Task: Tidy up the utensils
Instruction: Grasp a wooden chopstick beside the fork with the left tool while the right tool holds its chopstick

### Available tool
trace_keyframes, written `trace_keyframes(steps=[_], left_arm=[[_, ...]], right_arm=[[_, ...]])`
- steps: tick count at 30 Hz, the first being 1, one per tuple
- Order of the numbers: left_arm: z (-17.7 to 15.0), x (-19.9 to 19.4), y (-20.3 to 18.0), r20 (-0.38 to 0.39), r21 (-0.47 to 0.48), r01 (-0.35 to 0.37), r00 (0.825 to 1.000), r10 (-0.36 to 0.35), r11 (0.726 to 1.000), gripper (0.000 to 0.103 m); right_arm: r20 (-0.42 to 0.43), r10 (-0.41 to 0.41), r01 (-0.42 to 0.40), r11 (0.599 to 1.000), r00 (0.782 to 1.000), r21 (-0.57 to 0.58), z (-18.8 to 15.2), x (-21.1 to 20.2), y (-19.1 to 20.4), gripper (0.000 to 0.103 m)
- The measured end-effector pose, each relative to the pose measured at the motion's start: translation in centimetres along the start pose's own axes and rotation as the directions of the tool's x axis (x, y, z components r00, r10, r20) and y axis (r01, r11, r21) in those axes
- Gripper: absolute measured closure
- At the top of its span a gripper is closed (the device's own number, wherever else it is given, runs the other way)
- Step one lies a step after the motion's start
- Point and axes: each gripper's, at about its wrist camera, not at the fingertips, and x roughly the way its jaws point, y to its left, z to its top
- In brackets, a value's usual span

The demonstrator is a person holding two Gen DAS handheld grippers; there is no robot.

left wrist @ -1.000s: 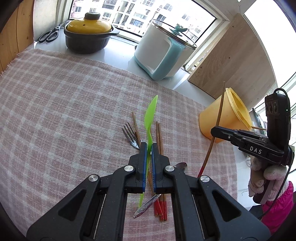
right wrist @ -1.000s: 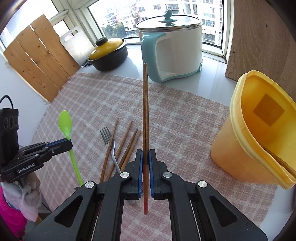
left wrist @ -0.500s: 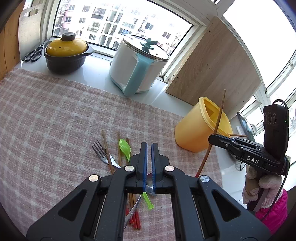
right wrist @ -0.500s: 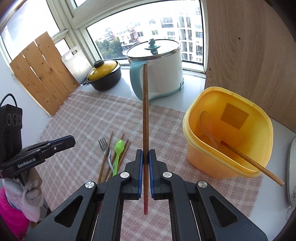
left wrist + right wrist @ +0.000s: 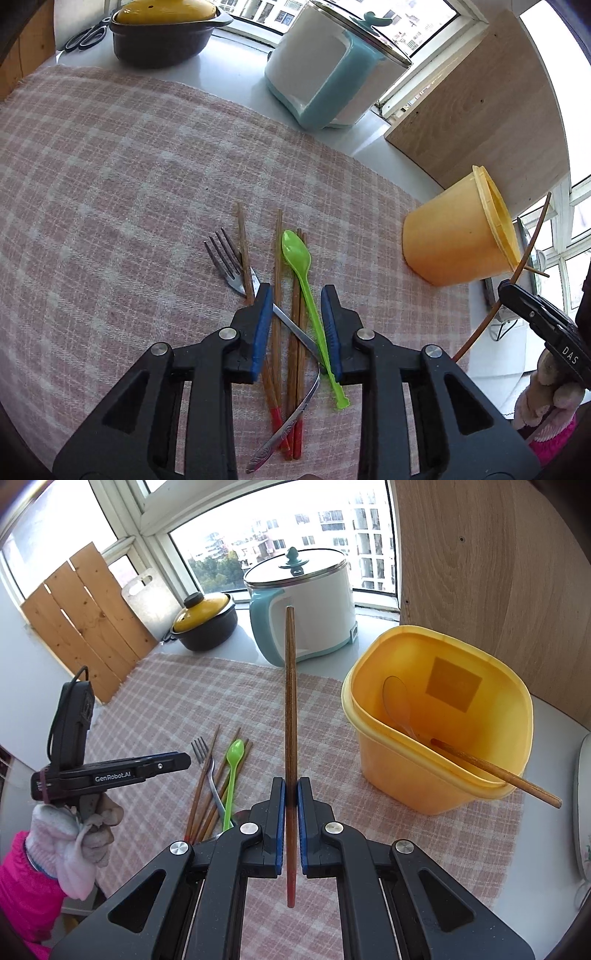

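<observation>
On the checked cloth, the green spoon is now seen lying flat among the chopsticks, beside the fork. A second ago it was held up by the left gripper. Now that gripper's jaws are opening, and the spoon and sticks are seen between them, not pinched. One chopstick is still squeezed tight in the right gripper, and the yellow tub is now seen closer, with a spoon and a stick inside.
</observation>
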Motion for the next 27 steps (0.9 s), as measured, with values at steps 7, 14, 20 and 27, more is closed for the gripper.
trace_keyframes(steps=[7, 14, 20, 27], left_arm=[[-0.9, 2.2, 1.0, -0.063, 0.029, -0.071, 0.995, 0.072, 0.997, 0.078], [-1.2, 4.1, 0.8, -0.094, 0.054, -0.121, 0.988, 0.126, 0.991, 0.087], [-1.1, 4.9, 0.5, -0.097, 0.070, -0.139, 0.985, 0.145, 0.988, 0.090], [-0.9, 5.1, 0.4, -0.072, 0.086, -0.143, 0.986, 0.149, 0.986, 0.099]], right_arm=[[-0.013, 0.005, -0.005, 1.000, 1.000, -0.005, -0.3, 0.4, 0.0, 0.098], [-0.017, 0.010, -0.010, 1.000, 1.000, -0.009, -0.4, 0.5, 0.0, 0.098], [-0.017, 0.014, -0.014, 1.000, 1.000, -0.001, -0.6, 0.5, -0.2, 0.098], [-0.026, 0.005, -0.006, 1.000, 1.000, -0.016, -0.6, 1.1, 0.1, 0.098]])
